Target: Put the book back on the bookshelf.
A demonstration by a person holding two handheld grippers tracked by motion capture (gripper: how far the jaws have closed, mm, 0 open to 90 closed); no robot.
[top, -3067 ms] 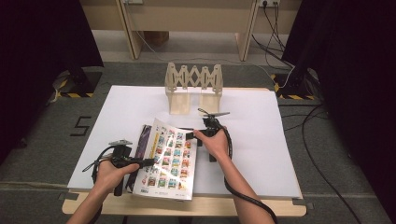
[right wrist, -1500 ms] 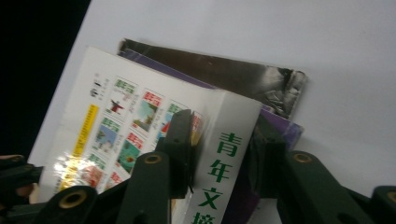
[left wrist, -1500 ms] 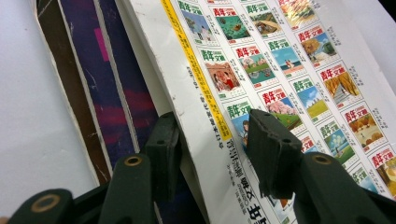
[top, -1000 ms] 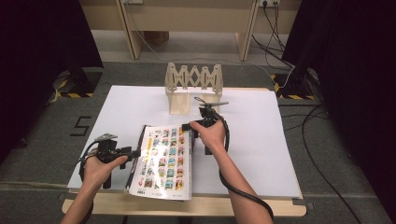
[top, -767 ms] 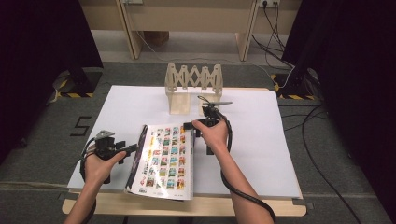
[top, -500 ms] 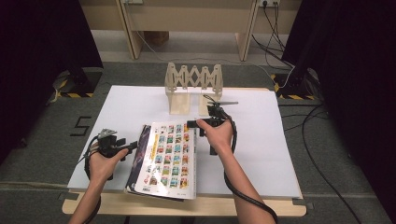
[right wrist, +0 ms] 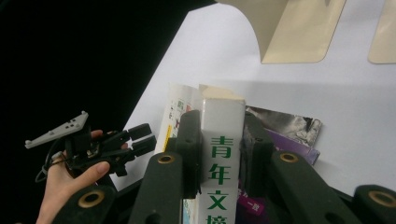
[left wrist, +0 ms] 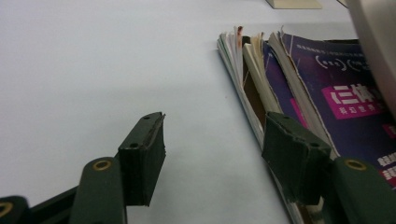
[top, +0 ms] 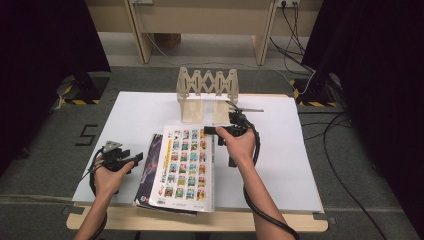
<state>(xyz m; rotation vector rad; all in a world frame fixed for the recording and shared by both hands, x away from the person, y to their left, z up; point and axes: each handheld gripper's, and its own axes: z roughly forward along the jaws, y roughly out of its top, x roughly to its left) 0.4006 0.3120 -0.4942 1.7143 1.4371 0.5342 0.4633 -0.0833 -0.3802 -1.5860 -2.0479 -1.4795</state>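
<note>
White worktop [top: 280, 165] carried a stack of magazines [top: 180, 170]. The right gripper [top: 212, 131] had its fingers clamped on the top magazine's spine, tilting it up; they had just been closing. The left gripper [left wrist: 212, 161] lay beside the stack, fingers apart, nothing between. Next, I judged, came lifting toward the wooden rack [top: 207, 92]. Its view exposed the frayed page edges.

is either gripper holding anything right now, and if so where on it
The right gripper clamps the top magazine by its white spine at the far end, jaws on either side. The left gripper is open and holds nothing, beside the stack's edge.
</note>
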